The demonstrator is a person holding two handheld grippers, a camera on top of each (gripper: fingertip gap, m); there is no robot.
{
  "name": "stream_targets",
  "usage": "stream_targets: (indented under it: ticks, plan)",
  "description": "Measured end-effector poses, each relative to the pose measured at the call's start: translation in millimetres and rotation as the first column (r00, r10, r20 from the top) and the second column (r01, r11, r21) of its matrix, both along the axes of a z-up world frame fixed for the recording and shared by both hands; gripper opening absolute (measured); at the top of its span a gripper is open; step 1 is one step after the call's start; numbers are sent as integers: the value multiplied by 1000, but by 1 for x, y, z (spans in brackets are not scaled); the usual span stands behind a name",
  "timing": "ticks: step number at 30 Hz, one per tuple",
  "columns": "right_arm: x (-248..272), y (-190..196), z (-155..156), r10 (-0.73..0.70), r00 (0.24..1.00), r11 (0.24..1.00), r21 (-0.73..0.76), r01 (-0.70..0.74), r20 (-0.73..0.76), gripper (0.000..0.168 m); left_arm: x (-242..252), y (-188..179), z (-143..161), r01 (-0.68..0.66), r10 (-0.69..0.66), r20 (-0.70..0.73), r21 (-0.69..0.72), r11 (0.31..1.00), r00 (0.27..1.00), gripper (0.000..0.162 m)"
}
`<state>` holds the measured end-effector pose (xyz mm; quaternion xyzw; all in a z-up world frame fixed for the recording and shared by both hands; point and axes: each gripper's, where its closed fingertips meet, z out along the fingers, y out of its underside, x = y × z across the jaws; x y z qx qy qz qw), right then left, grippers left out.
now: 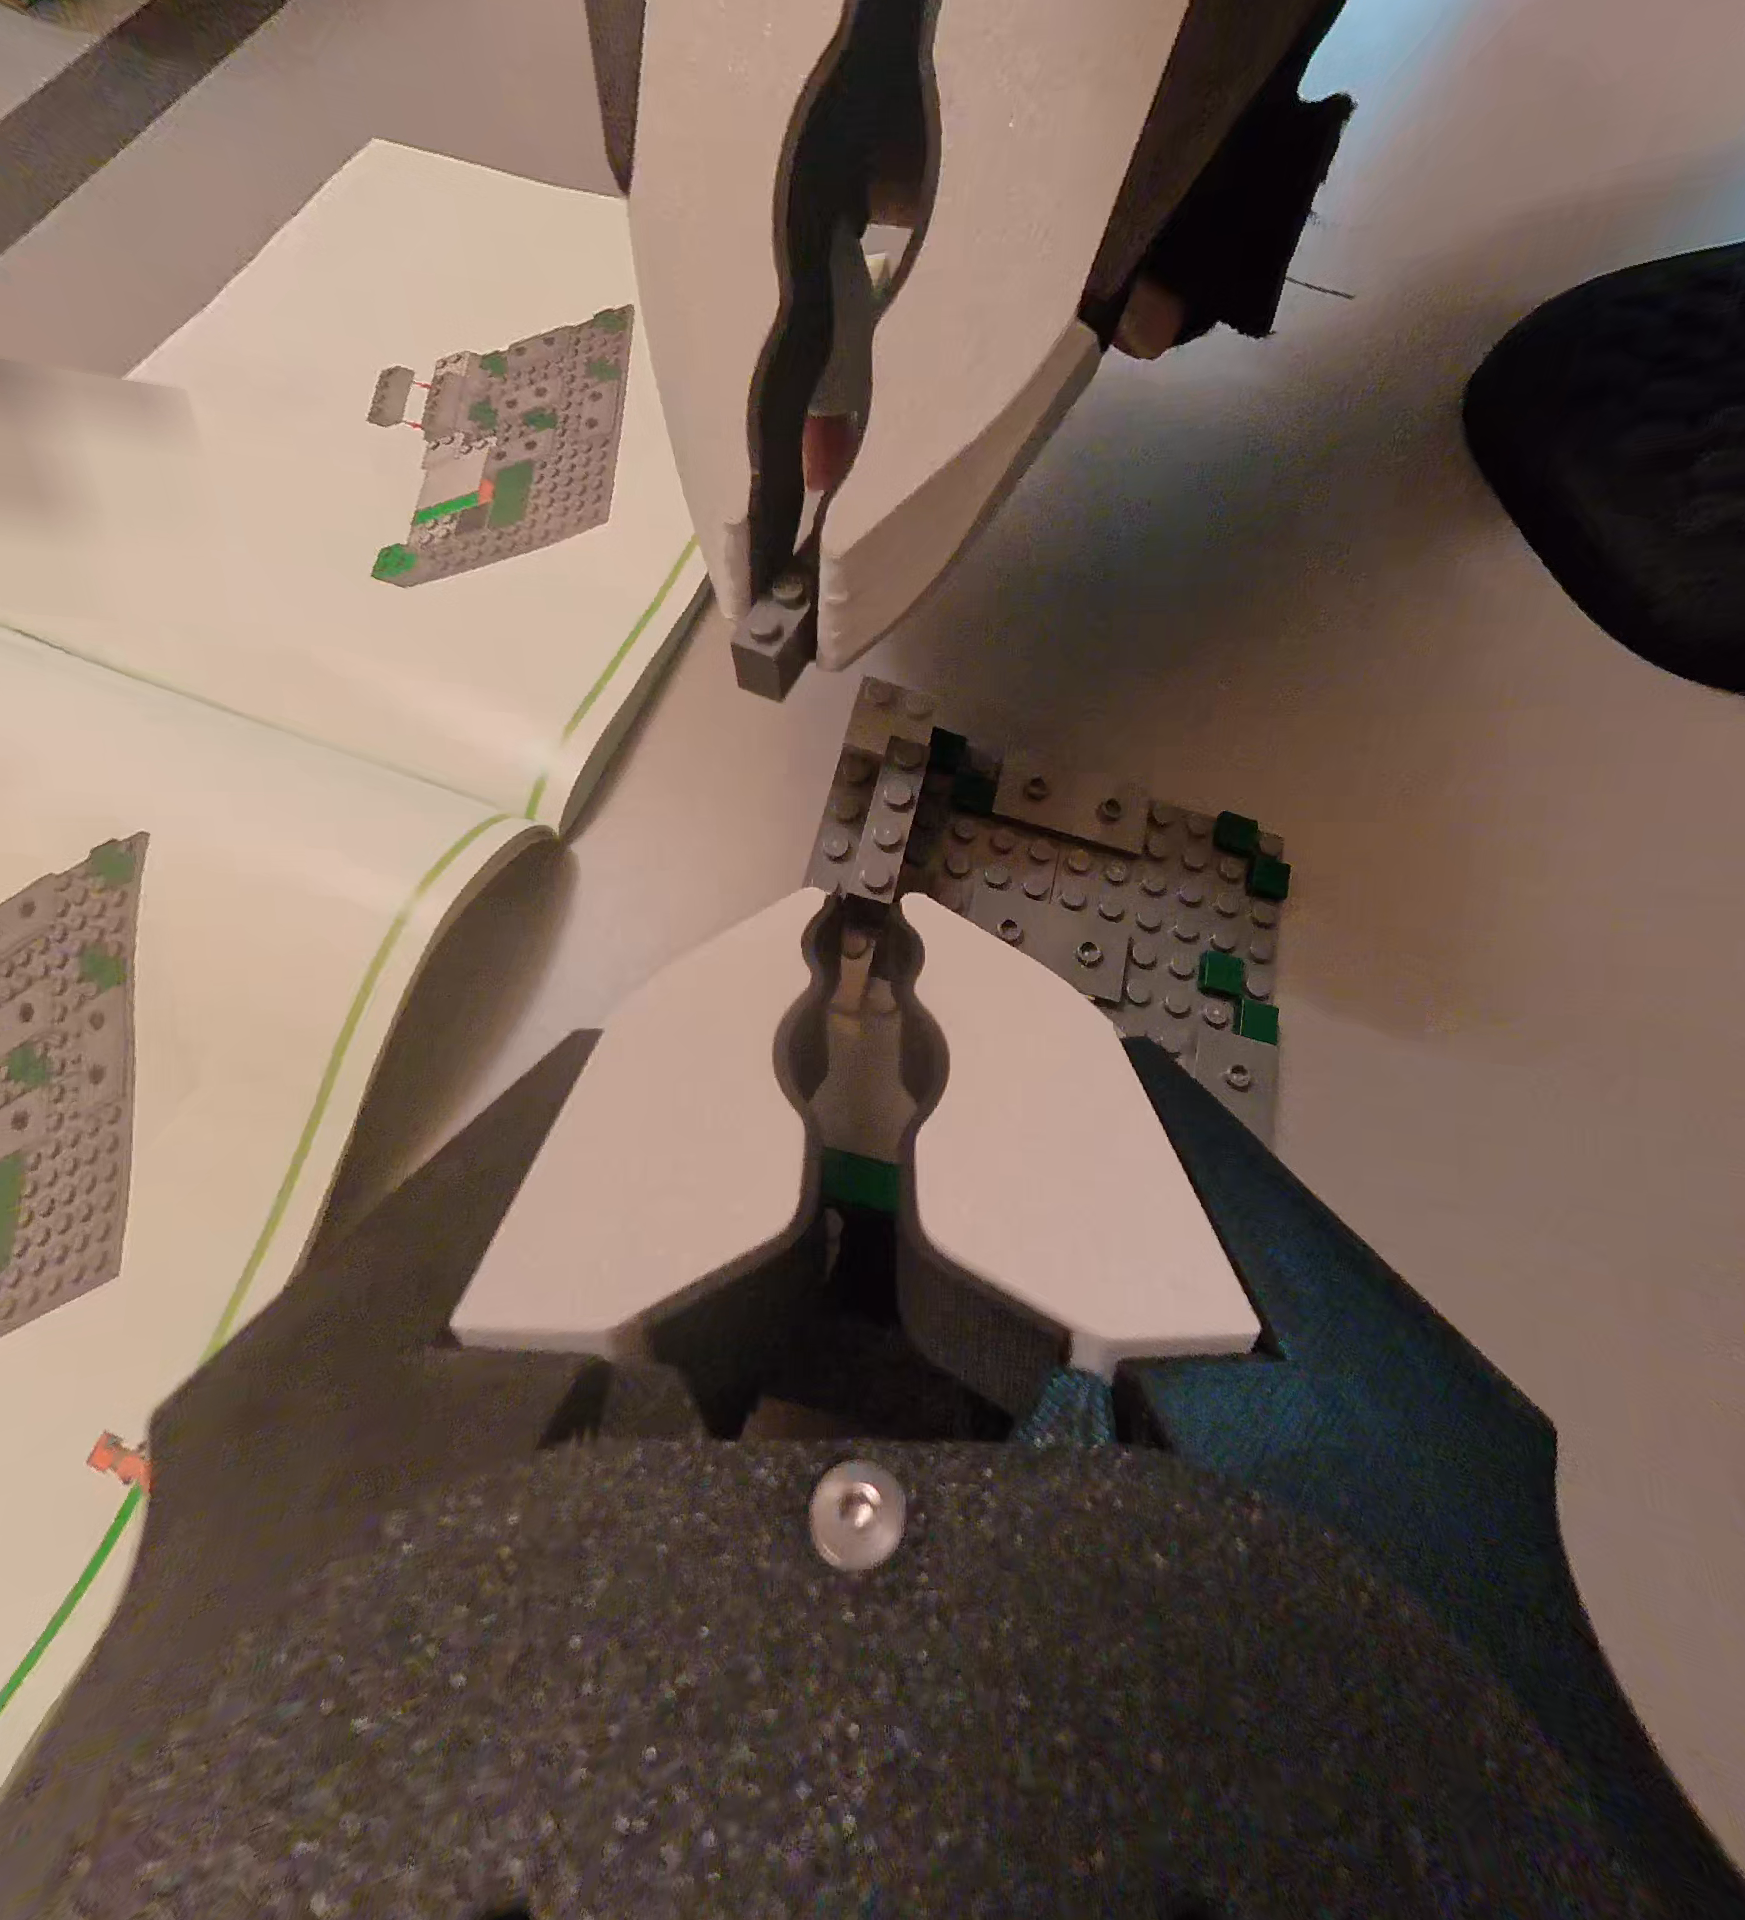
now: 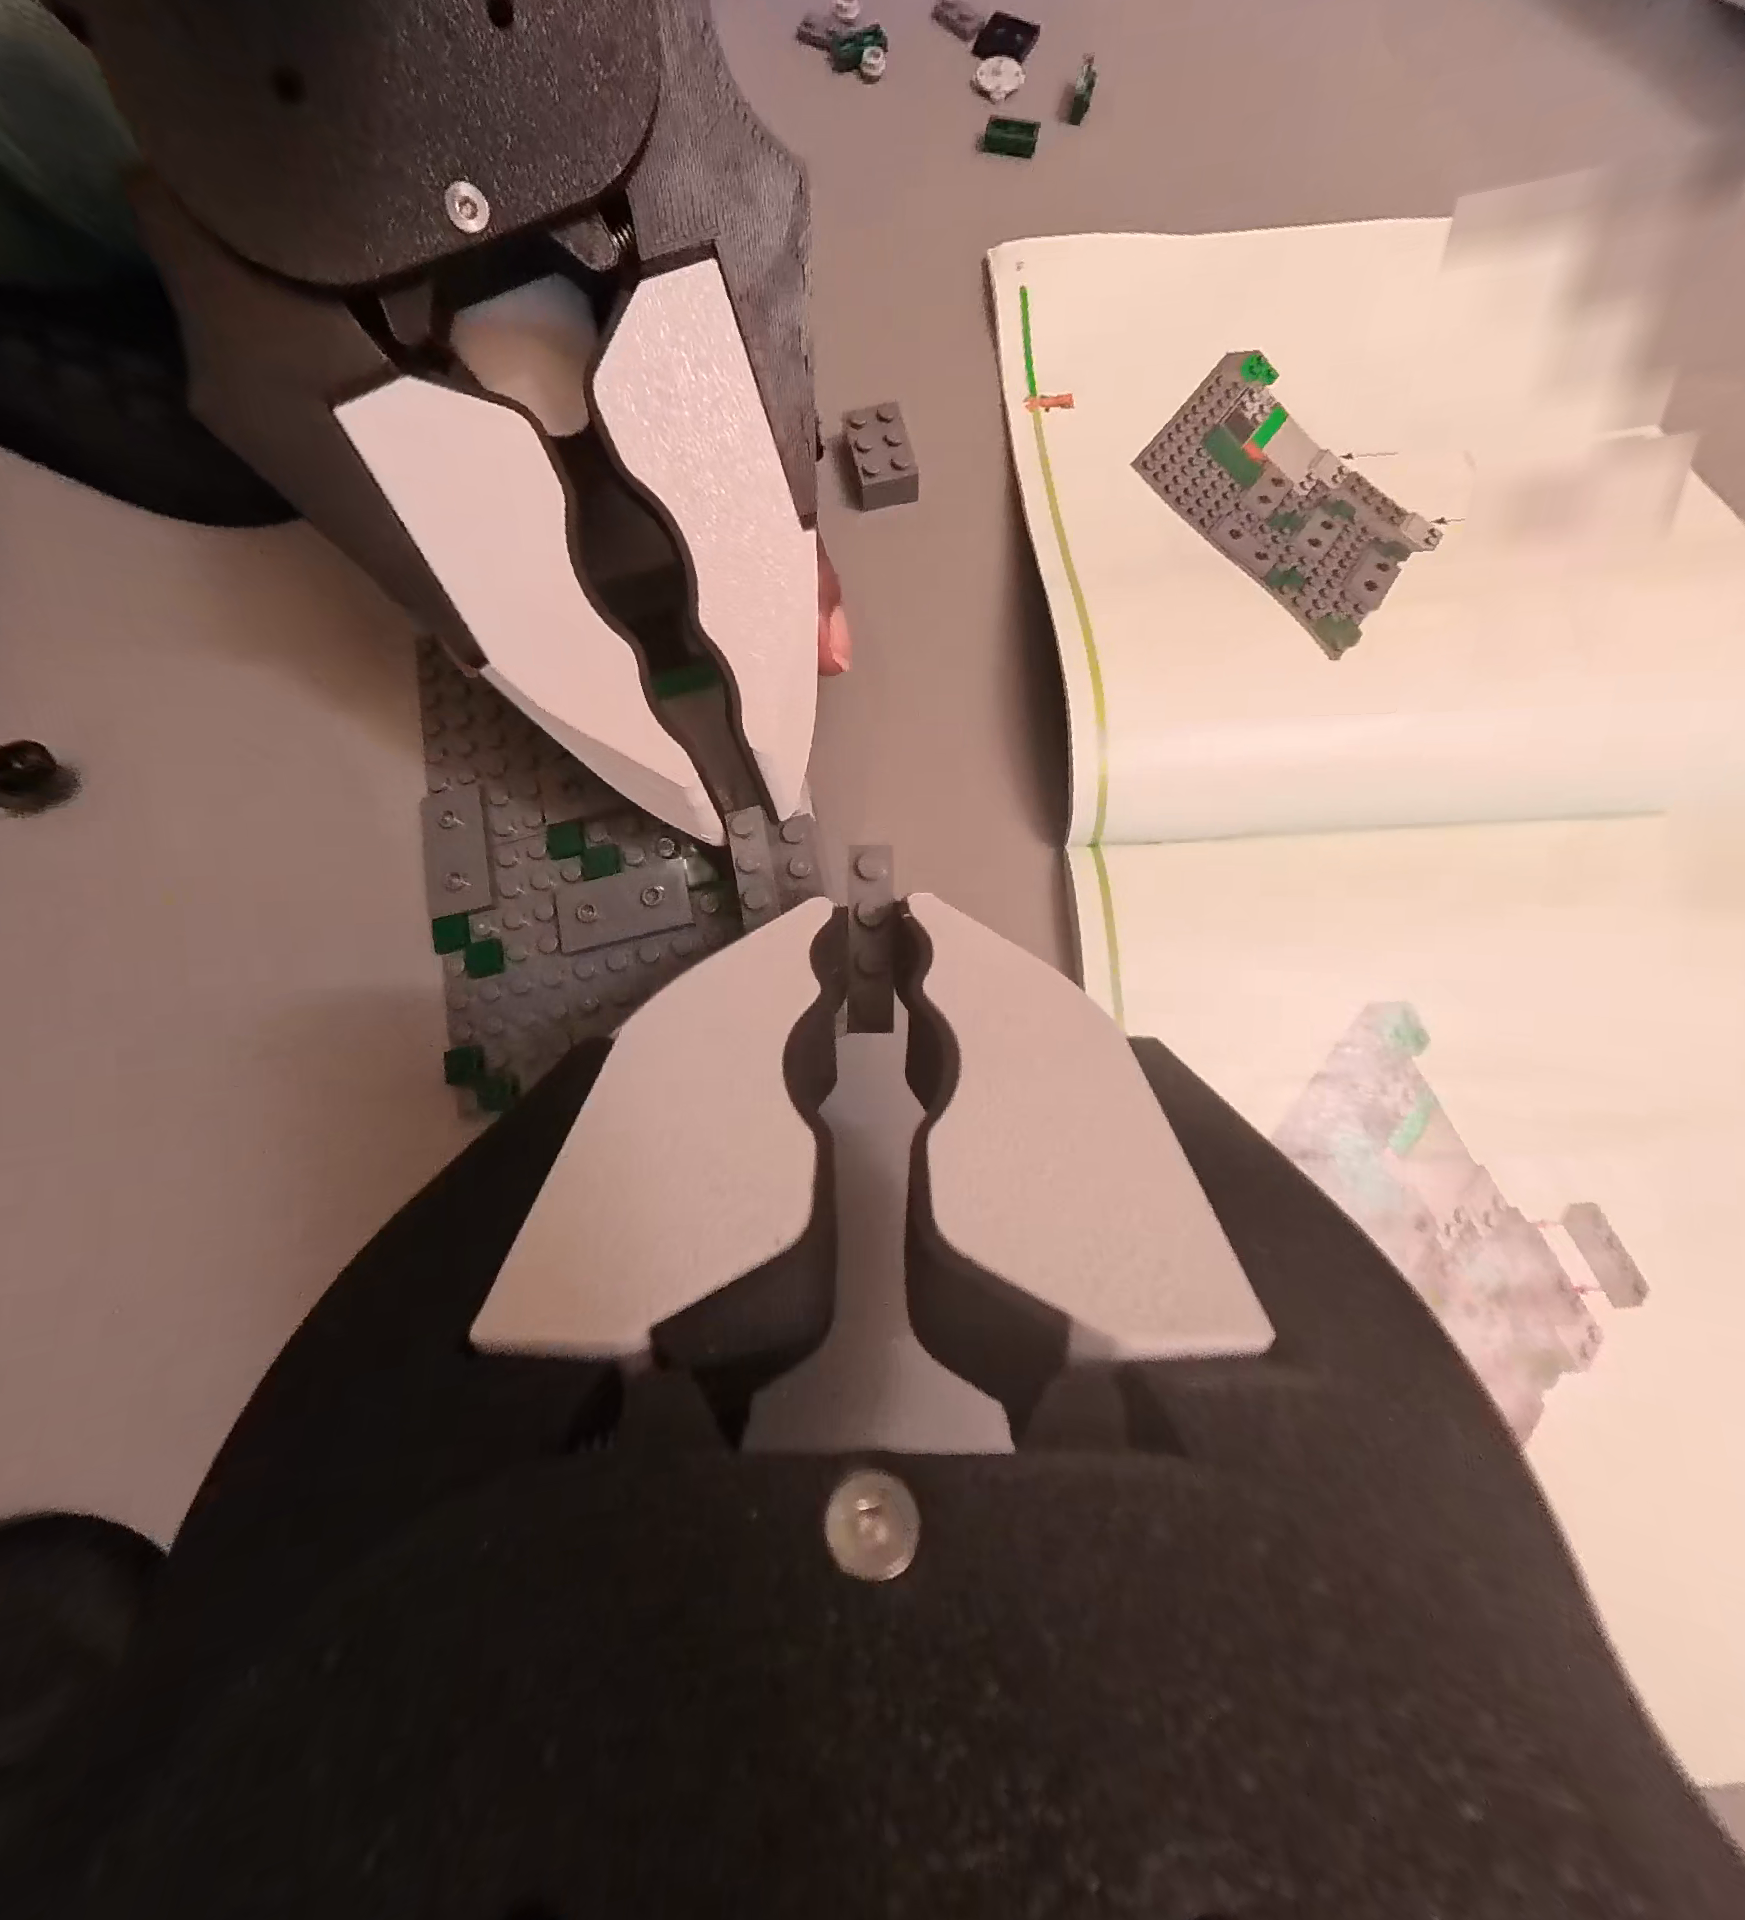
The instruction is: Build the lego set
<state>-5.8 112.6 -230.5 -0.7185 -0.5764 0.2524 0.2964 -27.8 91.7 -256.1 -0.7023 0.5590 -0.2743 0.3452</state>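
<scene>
The lego build point(image 1: 1107, 894), a grey studded plate with dark green pieces, lies on the table. It also shows in the right wrist view point(image 2: 556, 914). My left gripper point(image 1: 863, 899) is shut on the raised grey bricks at the build's edge, and shows from above in the right wrist view point(image 2: 759, 816). My right gripper point(image 2: 870, 906) is shut on a long dark grey brick point(image 2: 869, 935) and holds it just beside that edge, apart from it. In the left wrist view the right gripper point(image 1: 780, 613) comes down from the top with the brick point(image 1: 772, 649) sticking out of its tips.
An open instruction booklet point(image 2: 1367, 727) lies next to the build, also in the left wrist view point(image 1: 380, 644). A loose grey brick point(image 2: 883, 457) and several small pieces point(image 2: 1003, 73) lie farther off. A black rounded object point(image 1: 1678, 468) sits beyond the build. One gripper's finger ends stand about 4 cm off the other's.
</scene>
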Motion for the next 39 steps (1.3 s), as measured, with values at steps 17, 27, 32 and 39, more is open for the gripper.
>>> stream_targets:
  ticks: [17, 27, 32, 39]
  plan:
    - [13, -11, 0, 4, 1000, 1000, 1, -4, 28, 8, -29, 2, 18, -64, 64, -3, 30, 997, 998, 9]
    - [1, -11, -7, 35, 996, 999, 15, -37, 86, 8, -79, -9, 7, -232, 231, -8, -13, 973, 973, 9]
    - [3, -3, -15, 57, 989, 998, -13, -55, 136, 8, -84, -12, 15, -258, 258, 13, -6, 966, 966, 7]
    - [-14, 11, -24, 147, 968, 988, -77, -134, 202, 8, -82, -13, 14, -261, 261, 9, 5, 965, 965, 7]
